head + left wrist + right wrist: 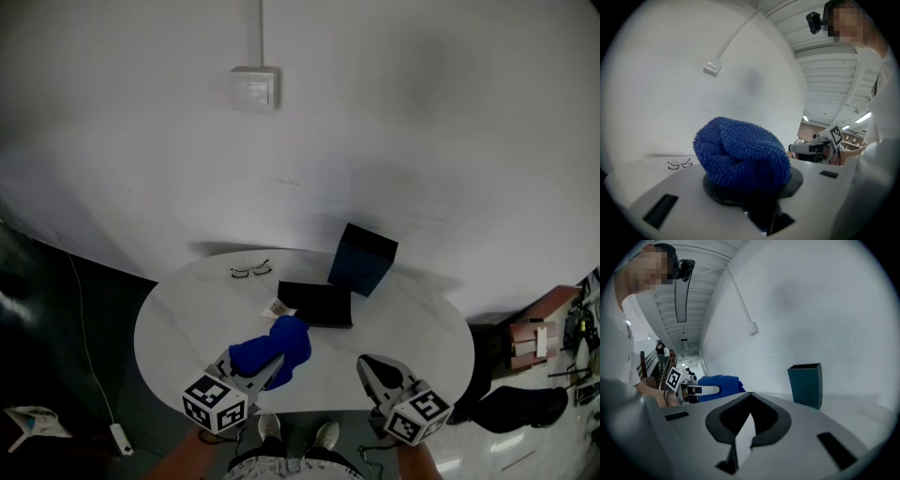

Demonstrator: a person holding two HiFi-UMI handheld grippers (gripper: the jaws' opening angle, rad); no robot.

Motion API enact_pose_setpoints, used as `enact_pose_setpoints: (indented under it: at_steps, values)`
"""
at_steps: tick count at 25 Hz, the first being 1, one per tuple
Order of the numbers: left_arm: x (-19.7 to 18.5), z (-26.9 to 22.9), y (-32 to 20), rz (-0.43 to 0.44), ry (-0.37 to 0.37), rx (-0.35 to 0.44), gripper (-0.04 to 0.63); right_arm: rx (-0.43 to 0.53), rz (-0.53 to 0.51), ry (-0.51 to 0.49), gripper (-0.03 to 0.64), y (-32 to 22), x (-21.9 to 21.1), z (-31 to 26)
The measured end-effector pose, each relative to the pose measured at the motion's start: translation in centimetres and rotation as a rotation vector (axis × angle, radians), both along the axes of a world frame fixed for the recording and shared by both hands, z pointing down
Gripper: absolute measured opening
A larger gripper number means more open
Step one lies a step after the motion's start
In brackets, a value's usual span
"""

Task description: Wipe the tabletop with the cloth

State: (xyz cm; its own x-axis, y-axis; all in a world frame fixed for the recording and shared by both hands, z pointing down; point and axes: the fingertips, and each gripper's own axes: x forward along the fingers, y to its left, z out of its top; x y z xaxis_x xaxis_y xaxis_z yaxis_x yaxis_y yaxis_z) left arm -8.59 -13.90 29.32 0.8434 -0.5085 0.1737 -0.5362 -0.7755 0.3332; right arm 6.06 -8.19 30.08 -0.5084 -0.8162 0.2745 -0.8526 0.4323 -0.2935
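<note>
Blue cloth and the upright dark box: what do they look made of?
The cloth: soft microfibre or chenille by its look, matte, with a dense nubby pile over its folds. The box: dark teal, flat stiff walls and sharp edges, matte; likely cardboard or thin plastic, but I cannot tell which.

Showed a round white table point(178, 323) set close before a plain, evenly lit white wall point(431, 122). Showed, high on that wall, a square white switch box point(255, 88) fed from above by a thin white conduit point(261, 28). Showed a dark floor point(37, 309) around the table, crossed at the left by a white cable point(82, 319), and brown furniture point(539, 330) at the right edge. Showed, in the left gripper view, a ribbed white ceiling point(834, 70) with lit strip lights point(863, 116).
</note>
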Motion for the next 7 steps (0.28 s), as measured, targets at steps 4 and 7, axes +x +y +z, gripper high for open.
enact_pose_setpoints:
  at_steps: [4,7]
  values:
    - [-0.31,0.17,0.00,-0.004,0.004,0.000,0.124,0.000,-0.002,0.003,0.008,0.11,-0.33,0.19]
    - [-0.55,0.20,-0.28,-0.007,0.008,0.003,0.124,0.003,-0.004,0.004,0.008,-0.15,-0.60,0.24]
